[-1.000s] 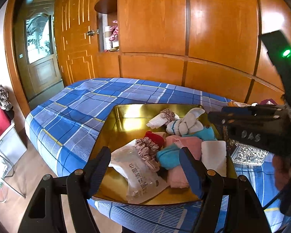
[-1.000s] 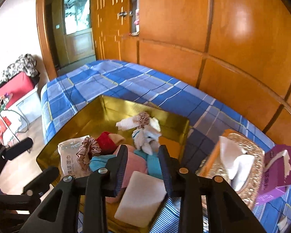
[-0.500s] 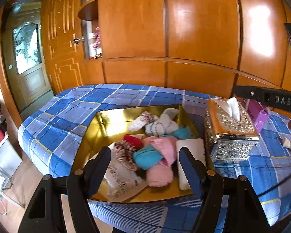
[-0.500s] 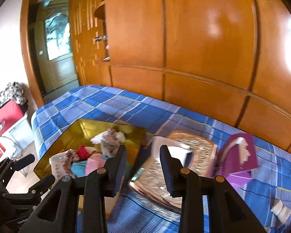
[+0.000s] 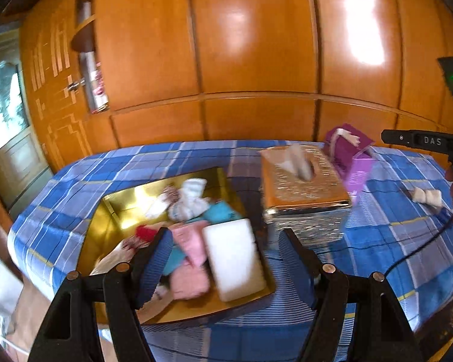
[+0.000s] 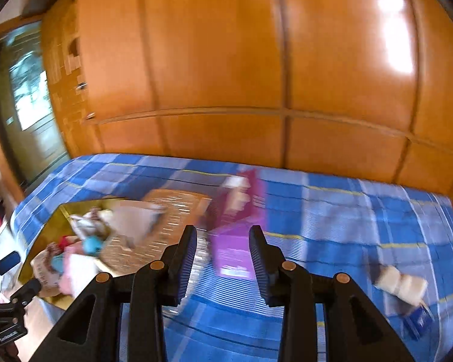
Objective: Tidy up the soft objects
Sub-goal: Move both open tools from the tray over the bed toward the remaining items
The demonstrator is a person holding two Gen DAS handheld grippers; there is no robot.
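Most of the soft things are already gathered in the gold tray, which is set toward the left end of the bed with its blue plaid cover: a white pad lies at the tray's near right corner, folded pink cloths are just beside it, teal cloths sit behind, and small white socks are bunched toward the far side. One item appears to be left outside: a small pale roll lies alone near the bed's right end, well apart from the tray. Between them stand an ornate tissue box and a purple tissue pack, which seem not to be part of the sorting. The left gripper is held wide and empty over the tray's near edge. The right gripper is kept narrow, with nothing between its jaws, and is aimed over the purple pack. The task is judged nearly done; the pale roll remains to be fetched and placed in the tray.
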